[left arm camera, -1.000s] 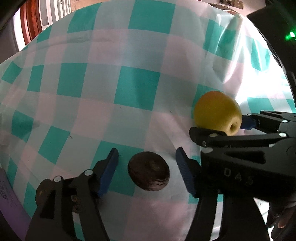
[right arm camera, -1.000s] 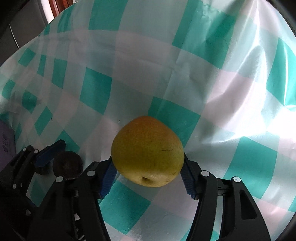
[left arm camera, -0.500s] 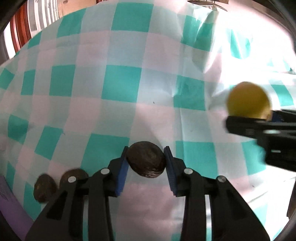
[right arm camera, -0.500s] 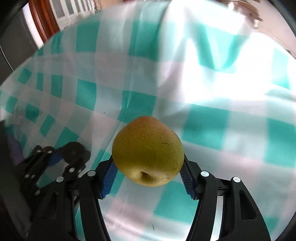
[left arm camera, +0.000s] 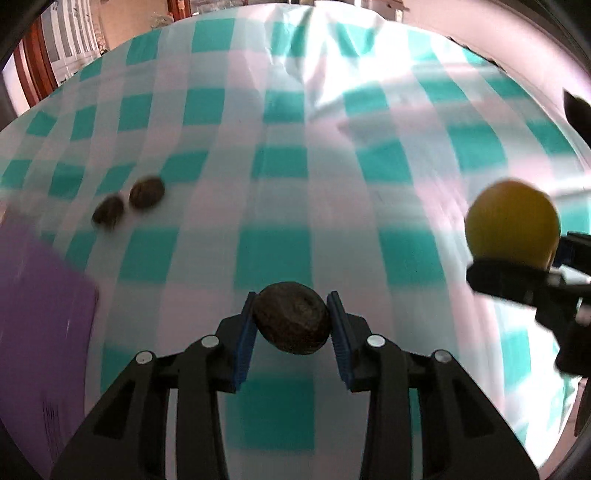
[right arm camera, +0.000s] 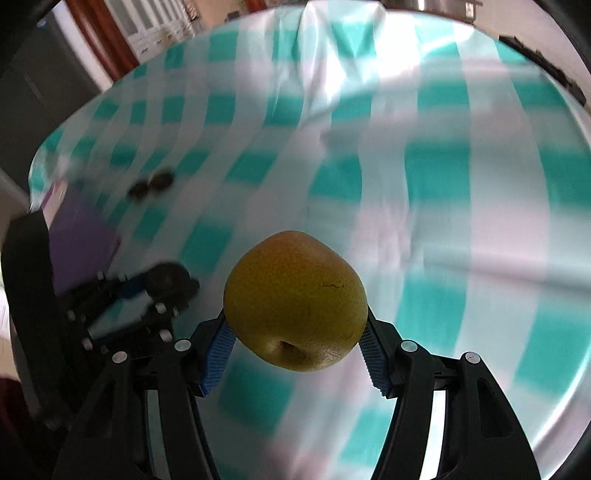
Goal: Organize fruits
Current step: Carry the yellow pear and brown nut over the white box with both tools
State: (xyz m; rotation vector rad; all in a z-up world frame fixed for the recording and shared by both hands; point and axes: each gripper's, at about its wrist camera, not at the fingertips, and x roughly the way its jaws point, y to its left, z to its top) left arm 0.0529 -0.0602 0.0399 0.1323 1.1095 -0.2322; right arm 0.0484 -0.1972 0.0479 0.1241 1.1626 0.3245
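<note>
My left gripper [left arm camera: 291, 325] is shut on a dark brown wrinkled fruit [left arm camera: 291, 322], held above the teal-and-white checked tablecloth [left arm camera: 280, 166]. A yellow pear [right arm camera: 295, 301] sits clamped between the blue pads of my right gripper [right arm camera: 295, 332], also lifted off the cloth. In the left wrist view the pear [left arm camera: 511, 225] and the right gripper [left arm camera: 532, 277] show at the right edge. The right wrist view shows the left gripper [right arm camera: 155, 288] with its dark fruit [right arm camera: 168, 278] at the lower left. Two more dark brown fruits [left arm camera: 127, 201] lie side by side on the cloth at the left.
A purple flat board [left arm camera: 37, 317] lies at the left edge of the cloth, near the two loose fruits. Wooden door frames and white cabinets [right arm camera: 147, 26] stand beyond the far edge of the table. The cloth has folds near its far middle.
The left gripper closed on the dark fruit and lifted it. Both grippers rose and pulled back with their fruits, so more cloth, the two loose fruits and the purple board came into view.
</note>
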